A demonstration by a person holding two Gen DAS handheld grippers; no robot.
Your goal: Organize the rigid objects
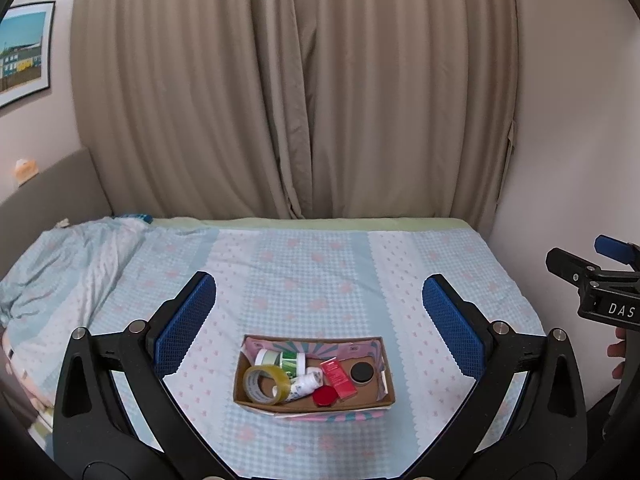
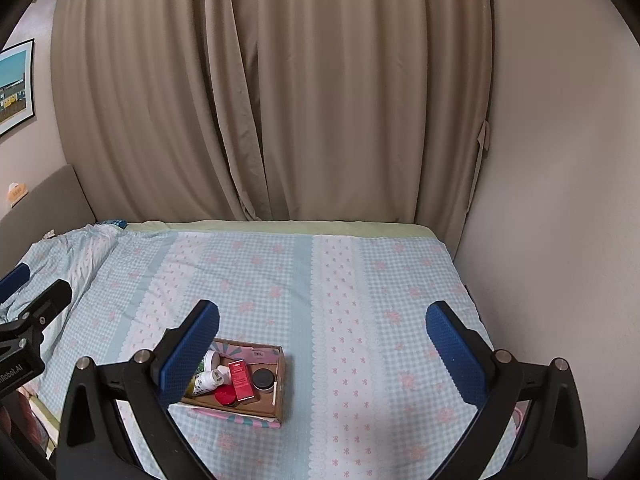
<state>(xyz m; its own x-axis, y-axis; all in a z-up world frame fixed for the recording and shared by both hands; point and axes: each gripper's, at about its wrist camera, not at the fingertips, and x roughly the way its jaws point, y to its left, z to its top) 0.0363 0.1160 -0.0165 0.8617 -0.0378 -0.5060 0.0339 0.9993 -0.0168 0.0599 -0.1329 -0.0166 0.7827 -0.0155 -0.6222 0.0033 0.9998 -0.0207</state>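
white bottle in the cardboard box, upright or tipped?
Tipped. The white bottle lies on its side in the cardboard box, between the tape roll and the red carton.

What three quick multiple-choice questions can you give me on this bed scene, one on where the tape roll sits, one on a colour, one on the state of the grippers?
1. Where is the tape roll?
A. In the cardboard box
B. On the bare bedspread
C. Between gripper fingers

2. What colour is the flat packet in the box?
A. Yellow
B. Red
C. Black

3. How do the left gripper and right gripper stand?
A. Both shut on items
B. One open, one shut
C. Both open and empty

Answers: 1 A, the roll lies at the box's left end; 2 B, the packet is red, beside a black-lidded jar; 3 C, each pair of blue pads is spread wide with only the bedspread behind.
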